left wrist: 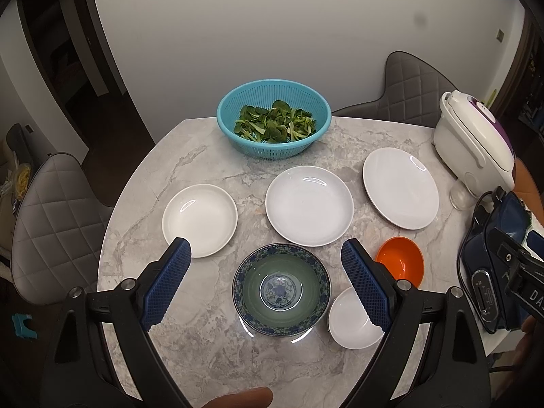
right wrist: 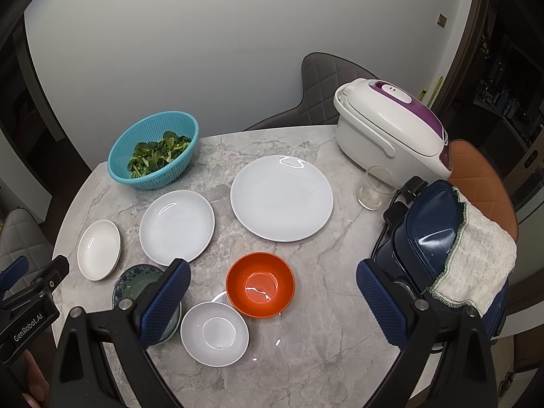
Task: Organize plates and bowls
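Left claw [left wrist: 266,285]: blue ribbed pads wide apart, nothing between, hovering above the glazed blue-patterned bowl [left wrist: 281,289]. Right claw [right wrist: 273,301]: pads likewise apart, empty, over the glossy orange bowl [right wrist: 260,284] and small white bowl [right wrist: 214,333]. Grey marbled round surface [right wrist: 323,289]. Beyond: three smooth white plates [right wrist: 282,198] apart in a row. Farthest: slotted teal plastic colander [left wrist: 274,119] of leafy greens.

Three white plates [left wrist: 309,205] and three bowls [left wrist: 281,289] lie upright, unstacked.

Between my left tongs I see a green bowl [left wrist: 281,289] with blue floral pattern; right of them, an orange bowl [left wrist: 401,261]; ahead, white plates [left wrist: 309,205], a turquoise colander [left wrist: 273,119], grey marble table [left wrist: 190,159].
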The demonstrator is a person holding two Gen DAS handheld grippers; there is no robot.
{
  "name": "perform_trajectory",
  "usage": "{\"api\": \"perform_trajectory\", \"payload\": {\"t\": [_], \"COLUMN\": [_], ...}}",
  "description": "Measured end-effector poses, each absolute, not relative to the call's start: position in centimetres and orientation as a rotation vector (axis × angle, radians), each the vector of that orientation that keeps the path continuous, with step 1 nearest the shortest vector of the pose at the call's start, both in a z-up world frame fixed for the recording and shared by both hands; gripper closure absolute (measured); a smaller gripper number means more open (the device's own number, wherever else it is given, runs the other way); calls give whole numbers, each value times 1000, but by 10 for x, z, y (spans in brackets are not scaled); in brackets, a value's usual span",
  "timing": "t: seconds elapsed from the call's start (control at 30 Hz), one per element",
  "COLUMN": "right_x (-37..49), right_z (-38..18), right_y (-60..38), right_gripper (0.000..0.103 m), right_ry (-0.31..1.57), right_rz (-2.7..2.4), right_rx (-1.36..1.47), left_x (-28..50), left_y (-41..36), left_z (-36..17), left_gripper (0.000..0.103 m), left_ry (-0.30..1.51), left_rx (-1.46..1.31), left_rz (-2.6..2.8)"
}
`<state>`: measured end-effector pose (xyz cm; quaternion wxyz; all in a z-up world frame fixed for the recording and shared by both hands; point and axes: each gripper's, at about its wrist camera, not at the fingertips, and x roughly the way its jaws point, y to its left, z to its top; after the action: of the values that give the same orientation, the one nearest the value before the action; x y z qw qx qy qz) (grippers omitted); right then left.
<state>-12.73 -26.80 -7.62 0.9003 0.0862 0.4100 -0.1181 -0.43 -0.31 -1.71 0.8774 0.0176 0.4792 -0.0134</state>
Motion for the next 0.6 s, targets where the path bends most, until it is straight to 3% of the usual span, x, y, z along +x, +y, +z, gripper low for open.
{"api": "perform_trajectory", "payload": {"t": [0.6], "right_x": [-127], "right_z": [-81], "right_y": [-267], "right_gripper": [3], "right_ry": [854], "right_rz": [-245], "right_rx": [178], "left_x": [-6], "left_y": [-2], "left_z": [-22], "left_gripper": [13], "left_ry": [1008], "left_rx": [33], "left_rz": [-28]}}
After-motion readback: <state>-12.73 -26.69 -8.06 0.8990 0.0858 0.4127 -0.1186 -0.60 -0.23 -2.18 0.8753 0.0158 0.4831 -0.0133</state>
